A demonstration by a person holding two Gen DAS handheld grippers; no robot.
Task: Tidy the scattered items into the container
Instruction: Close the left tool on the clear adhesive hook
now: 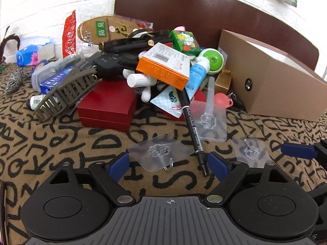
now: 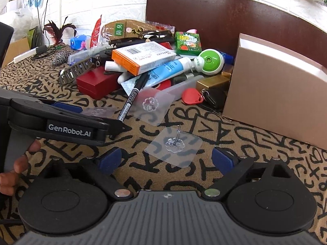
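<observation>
The cardboard box (image 1: pixel 273 85) sits at three o'clock of the heap of odds and ends (image 1: pixel 143 61) on the letter-patterned tabletop (image 1: pixel 61 143). At six o'clock of the heap lie clear adhesive hooks (image 1: pixel 161 155) and a black pen (image 1: pixel 192 130). The left gripper (image 1: pixel 168 163) is wide open around one hook, not touching it; the right gripper (image 2: pixel 166 160) is wide open around another (image 2: pixel 173 146), holding nothing.
</observation>
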